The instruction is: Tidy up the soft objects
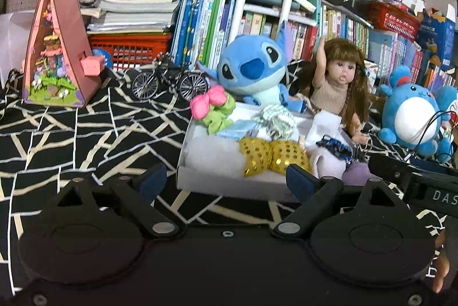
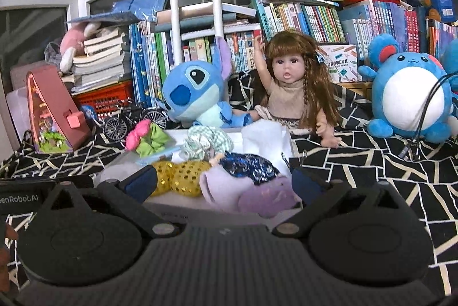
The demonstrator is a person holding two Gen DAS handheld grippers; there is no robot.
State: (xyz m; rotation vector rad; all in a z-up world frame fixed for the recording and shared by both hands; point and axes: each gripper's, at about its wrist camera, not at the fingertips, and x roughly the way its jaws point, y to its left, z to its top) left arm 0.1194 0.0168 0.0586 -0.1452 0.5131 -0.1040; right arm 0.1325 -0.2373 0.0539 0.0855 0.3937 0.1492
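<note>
A white box [image 1: 183, 163] sits on the black patterned cloth, full of soft things. In it are a pink-and-green scrunchie [image 1: 211, 105], a green checked scrunchie [image 1: 279, 120], a gold sequin bow [image 1: 274, 157], a blue sequin piece [image 1: 335, 147] and a lilac cloth [image 1: 329, 166]. My left gripper [image 1: 226, 178] is open just short of the box's front wall and holds nothing. My right gripper [image 2: 223, 181] is wide open over the box's near right corner. The lilac cloth [image 2: 252, 191] and the gold bow [image 2: 180, 177] lie beyond its fingers, untouched.
Behind the box sit a blue alien plush [image 1: 252, 68], a long-haired doll [image 1: 340, 77] and a round blue plush [image 1: 412, 117]. A model bicycle [image 1: 169, 80] and a pink triangular house [image 1: 57, 54] stand at the left. Books, red baskets and a white pipe frame line the back.
</note>
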